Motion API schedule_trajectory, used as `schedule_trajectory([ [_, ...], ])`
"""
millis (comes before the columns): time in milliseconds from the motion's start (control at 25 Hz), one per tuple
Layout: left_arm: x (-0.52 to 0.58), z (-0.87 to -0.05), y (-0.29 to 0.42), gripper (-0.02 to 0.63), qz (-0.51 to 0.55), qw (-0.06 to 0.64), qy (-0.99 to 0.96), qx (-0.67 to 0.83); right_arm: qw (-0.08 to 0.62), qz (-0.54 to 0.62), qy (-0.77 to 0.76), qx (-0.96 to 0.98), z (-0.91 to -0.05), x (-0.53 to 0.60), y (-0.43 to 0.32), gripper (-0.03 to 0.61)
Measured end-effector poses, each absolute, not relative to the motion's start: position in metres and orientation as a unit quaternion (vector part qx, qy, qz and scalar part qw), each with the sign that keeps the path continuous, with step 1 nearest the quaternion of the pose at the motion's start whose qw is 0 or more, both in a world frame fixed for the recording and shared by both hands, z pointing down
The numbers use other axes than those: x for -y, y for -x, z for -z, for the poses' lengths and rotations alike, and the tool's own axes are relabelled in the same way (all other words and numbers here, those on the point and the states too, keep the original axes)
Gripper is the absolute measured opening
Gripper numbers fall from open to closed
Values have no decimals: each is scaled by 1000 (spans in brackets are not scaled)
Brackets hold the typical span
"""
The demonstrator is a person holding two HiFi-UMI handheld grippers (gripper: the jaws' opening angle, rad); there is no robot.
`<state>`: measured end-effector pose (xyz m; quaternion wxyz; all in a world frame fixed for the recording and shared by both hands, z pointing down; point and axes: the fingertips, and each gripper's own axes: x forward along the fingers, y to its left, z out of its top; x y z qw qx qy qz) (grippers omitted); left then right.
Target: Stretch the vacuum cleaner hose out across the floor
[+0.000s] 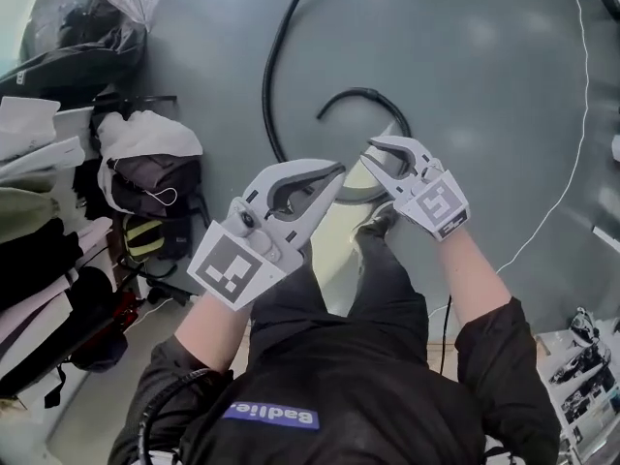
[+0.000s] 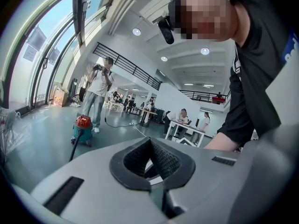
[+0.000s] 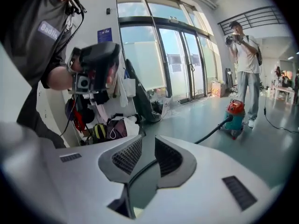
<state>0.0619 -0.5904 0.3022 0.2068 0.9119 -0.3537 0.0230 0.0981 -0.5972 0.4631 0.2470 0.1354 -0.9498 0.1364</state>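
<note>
Here, hose (image 1: pixel 364 91) curls across open floor (image 1: pixel 484 66); bags (image 1: pixel 155 187) crowd one edge.

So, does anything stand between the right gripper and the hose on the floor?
Nothing visible does. The hose curls on the bare floor just past the open fingers of the right gripper, with no thing between them. The thin white cable lies off to the side.

One black ribbed vacuum hose (image 1: pixel 267 85). At the hose's far end, one red-lidded teal vacuum cleaner (image 3: pixel 235 115). Right of the hose, one thin white cable (image 1: pixel 587 105). Over the hose's curl, two white plastic grippers: left gripper (image 1: pixel 334 170), right gripper (image 1: pixel 378 151).
</note>
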Motion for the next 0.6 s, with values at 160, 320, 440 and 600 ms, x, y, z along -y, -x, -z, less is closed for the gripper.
schedule_trajectory([
  [160,599,-359,-42,-5,-45,210,-913,346,297,-105,-111,943,-559,618,-77,91],
  [320,608,-407,-22,-5,-66,192,-921,333,371,-30,-80,925,-659,640,-54,145],
  [440,610,-439,-16,-5,-68,178,-927,322,430,26,-52,901,-733,647,-47,174],
  [600,621,-494,-8,-5,-65,174,-928,322,490,81,-9,868,-838,661,-43,184],
])
